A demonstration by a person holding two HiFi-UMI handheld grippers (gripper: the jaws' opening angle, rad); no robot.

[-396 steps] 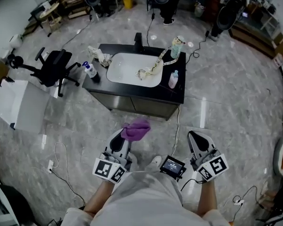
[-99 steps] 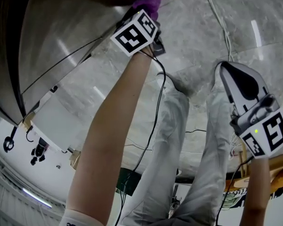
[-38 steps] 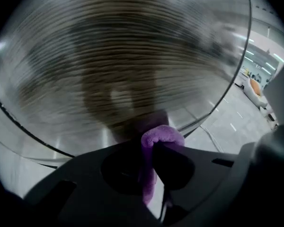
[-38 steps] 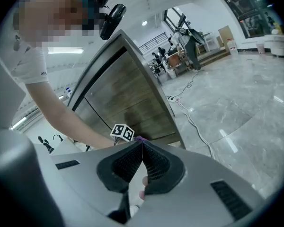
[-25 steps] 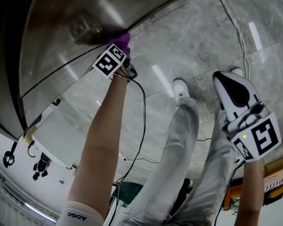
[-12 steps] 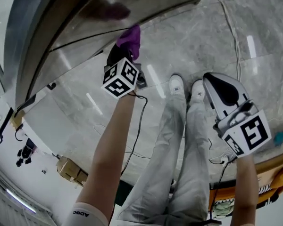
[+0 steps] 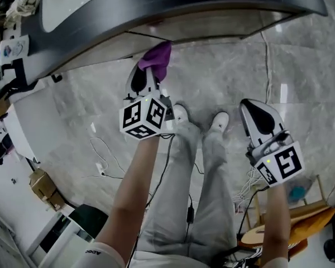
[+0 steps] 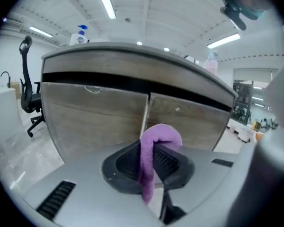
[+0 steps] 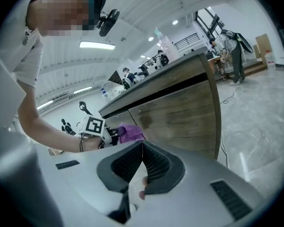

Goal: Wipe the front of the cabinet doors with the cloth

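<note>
The purple cloth (image 8: 160, 134) is pinched between the jaws of the left gripper (image 8: 154, 145), with one end draped downward. The right gripper (image 9: 142, 150) is held off to the side, its jaws pressed together on nothing. Just beyond the cloth, the two wooden cabinet doors (image 8: 97, 119) are faced; contact cannot be made out.

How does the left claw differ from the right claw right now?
The left claw is shut on the purple cloth; the right claw is shut on nothing. The left claw is close to the cabinet doors; the right claw hangs farther back. Both carry marker cubes.
</note>
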